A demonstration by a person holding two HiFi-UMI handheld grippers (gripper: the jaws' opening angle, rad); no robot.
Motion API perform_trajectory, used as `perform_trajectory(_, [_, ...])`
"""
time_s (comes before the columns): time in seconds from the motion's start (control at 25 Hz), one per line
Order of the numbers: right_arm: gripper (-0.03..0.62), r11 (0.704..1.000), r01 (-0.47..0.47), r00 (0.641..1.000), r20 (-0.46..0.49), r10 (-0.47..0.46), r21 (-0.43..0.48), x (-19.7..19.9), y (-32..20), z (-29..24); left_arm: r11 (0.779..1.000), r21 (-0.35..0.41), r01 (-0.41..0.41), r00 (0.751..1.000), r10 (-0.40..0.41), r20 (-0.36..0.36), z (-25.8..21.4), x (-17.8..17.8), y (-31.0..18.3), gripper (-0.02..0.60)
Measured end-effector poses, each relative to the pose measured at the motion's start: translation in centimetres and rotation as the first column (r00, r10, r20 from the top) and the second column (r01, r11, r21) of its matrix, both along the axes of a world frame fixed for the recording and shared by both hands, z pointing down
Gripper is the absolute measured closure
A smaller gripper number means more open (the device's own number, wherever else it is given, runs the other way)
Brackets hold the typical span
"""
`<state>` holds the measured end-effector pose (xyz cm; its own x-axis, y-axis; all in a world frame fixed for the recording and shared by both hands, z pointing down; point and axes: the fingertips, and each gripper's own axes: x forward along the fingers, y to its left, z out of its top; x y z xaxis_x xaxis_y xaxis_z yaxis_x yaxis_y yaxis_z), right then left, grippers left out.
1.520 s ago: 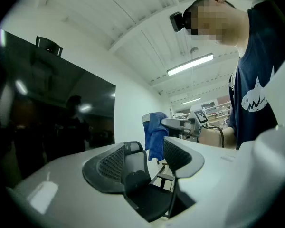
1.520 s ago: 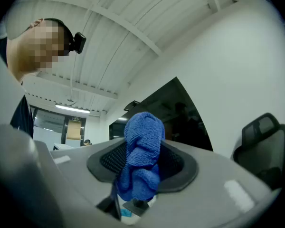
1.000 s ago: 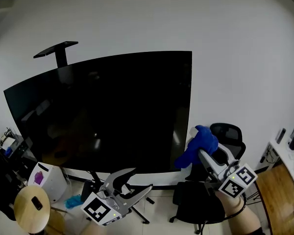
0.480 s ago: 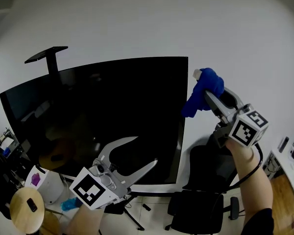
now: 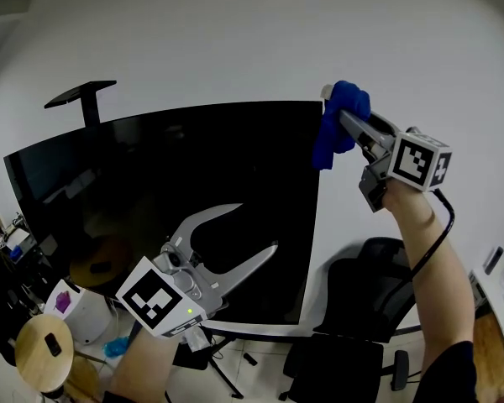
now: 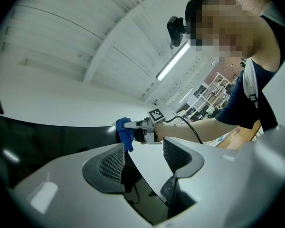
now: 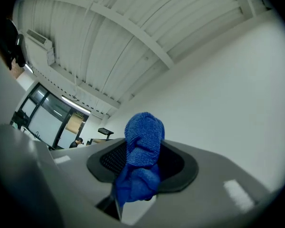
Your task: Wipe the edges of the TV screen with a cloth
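The cloth (image 5: 329, 143) is not in the nearer left gripper (image 5: 254, 227), which hangs spread and empty before the TV screen (image 5: 151, 183). It is a blue bunch pinched in the right gripper (image 5: 338, 107) at the screen's top right corner. The wipe looks about to start: next the cloth must press on and run along an edge.

Cloth (image 5: 329, 145) in my right claw (image 5: 336, 107): soft, nubby blue microfibre. TV screen (image 5: 168, 200) gleams glossy black, mirror-smooth. My left claw (image 5: 258, 227) is matt grey plastic, its pads (image 6: 111, 163) dark, finely gridded. Wall (image 5: 235, 32): flat matt white.
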<state>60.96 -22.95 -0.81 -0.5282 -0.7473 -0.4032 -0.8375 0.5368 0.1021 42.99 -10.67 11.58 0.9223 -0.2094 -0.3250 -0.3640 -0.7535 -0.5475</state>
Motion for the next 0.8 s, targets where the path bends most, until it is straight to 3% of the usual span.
perform_trajectory(0.28, [0.413,0.995,0.102,0.992,0.071,-0.101,-0.012,-0.2,-1.1,0.2,0.999,-0.015,0.031,1.0,-0.031,-0.003,0.3,1.3,-0.8,0.337])
perform_trajectory(0.56, [0.414,0.997,0.08,0.996,0.048,-0.08,-0.013,-0.2,-1.2,1.4,0.998,-0.042,0.049,0.999,-0.049,0.005,0.5,1.4,-1.9,0.337])
perform_trajectory(0.8, [0.414,0.996,0.068,0.996,0.057,-0.066,-0.049,-0.2,-1.1,6.2,0.995,-0.086,0.053,0.999,-0.053,0.004,3.0,1.3,-2.7,0.337])
